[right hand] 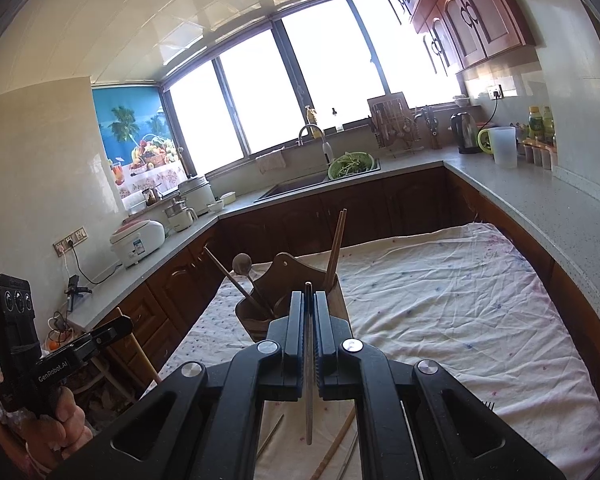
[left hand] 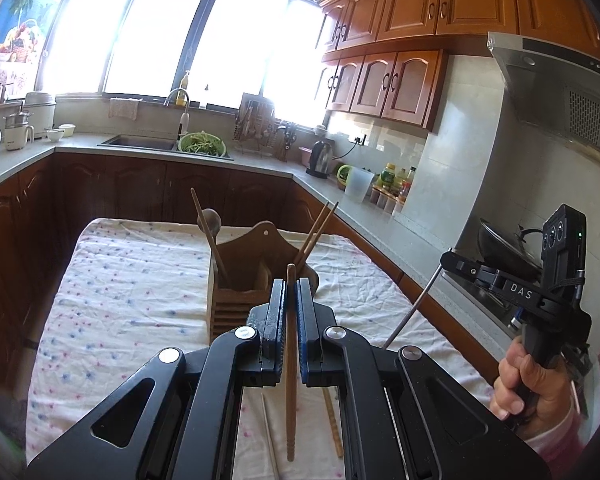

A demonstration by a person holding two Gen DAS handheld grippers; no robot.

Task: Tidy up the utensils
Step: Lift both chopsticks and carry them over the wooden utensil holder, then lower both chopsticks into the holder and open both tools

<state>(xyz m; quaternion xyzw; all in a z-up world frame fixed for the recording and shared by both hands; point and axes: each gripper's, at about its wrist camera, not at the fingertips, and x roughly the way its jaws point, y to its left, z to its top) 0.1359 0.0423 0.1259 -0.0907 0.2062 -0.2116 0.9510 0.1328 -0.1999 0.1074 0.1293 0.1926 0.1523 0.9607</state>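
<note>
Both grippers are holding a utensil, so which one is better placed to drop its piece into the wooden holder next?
Probably left. The left gripper holds its wooden chopstick nearly upright, close to the wooden holder. The right gripper sits off to the side with its metal chopstick slanted, away from the opening.

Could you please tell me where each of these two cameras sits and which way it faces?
Left wrist: on the left gripper, facing along its fingers, shut on a wooden chopstick, toward the wooden holder; the right gripper shows at right.
Right wrist: on the right gripper, shut on a metal chopstick; the left hand shows at left.
Shared: holder, tablecloth, sink window.
</note>
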